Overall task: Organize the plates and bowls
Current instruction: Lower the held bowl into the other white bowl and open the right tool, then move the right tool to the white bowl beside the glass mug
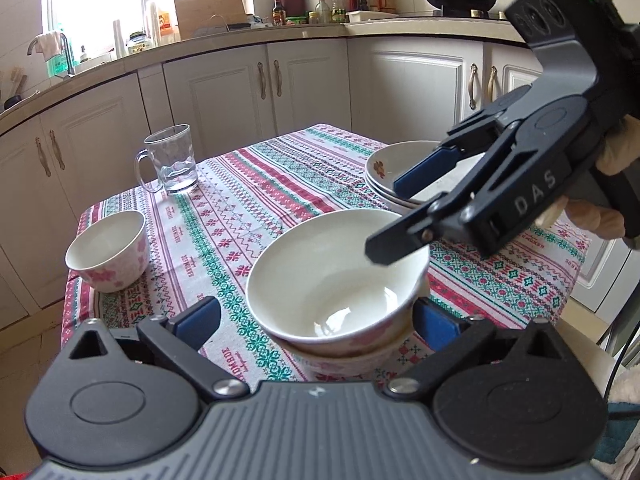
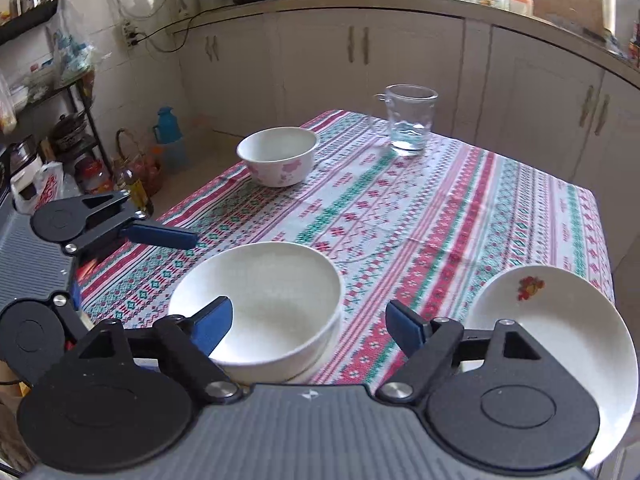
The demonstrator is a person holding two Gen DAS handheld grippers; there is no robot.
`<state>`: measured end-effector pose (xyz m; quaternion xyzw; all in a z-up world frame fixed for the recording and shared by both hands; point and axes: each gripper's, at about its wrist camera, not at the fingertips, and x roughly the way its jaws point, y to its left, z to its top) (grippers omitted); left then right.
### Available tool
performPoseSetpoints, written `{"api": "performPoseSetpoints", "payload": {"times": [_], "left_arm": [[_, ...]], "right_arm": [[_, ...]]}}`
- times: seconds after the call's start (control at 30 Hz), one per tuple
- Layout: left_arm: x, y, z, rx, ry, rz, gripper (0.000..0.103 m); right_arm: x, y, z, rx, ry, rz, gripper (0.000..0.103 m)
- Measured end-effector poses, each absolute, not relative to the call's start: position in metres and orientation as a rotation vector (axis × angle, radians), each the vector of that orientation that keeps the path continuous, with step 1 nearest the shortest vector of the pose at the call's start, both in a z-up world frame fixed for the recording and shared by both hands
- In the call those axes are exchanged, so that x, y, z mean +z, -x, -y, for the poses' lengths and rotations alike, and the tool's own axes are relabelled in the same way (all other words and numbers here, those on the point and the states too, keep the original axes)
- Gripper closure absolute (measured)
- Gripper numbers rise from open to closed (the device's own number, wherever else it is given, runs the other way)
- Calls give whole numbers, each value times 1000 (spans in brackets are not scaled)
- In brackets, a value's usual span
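Note:
Two white bowls with pink flowers sit nested (image 1: 336, 280) (image 2: 272, 300) at the near side of the table. My left gripper (image 1: 316, 320) is open, its blue pads either side of the stack, and the left pad stands well clear. My right gripper (image 1: 400, 212) (image 2: 310, 326) is open too. One of its fingers hangs over the inside of the upper bowl, the other outside its rim, and neither pad presses on it. A third flowered bowl (image 1: 108, 256) (image 2: 276, 156) stands alone at the table's far-left corner. Stacked white plates (image 1: 384, 168) (image 2: 560, 320) lie to the right.
A glass mug (image 1: 172, 160) (image 2: 410, 120) stands at the back of the patterned tablecloth (image 1: 248, 200). Kitchen cabinets and a cluttered counter ring the table. A shelf rack and bottles on the floor (image 2: 132, 184) sit beyond the table's left edge. A person's hand (image 1: 612, 152) grips the right gripper.

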<state>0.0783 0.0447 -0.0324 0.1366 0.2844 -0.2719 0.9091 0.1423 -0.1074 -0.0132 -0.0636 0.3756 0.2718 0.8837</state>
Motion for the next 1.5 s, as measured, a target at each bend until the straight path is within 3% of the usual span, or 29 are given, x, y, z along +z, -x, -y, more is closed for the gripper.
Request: {"api": "performPoseSetpoints", "payload": {"times": [0.47,0.63,1.13,1.5], "left_arm": [[-21,-66,-67,-541,-269,-574,1],[-15,-68,-91,-482,-232,-556,1],[-37,-163,-157,-218,-146,-558,1],[-55,-211,-151,-182,-176,-522,1]], "right_arm": [[-28,-143,132,514,60,-794,15],[-8,-152,117,534,103,-764,2],[46,-228,12,656,329,-761,0],[39,-304,-42,735,403,-842,1]]}}
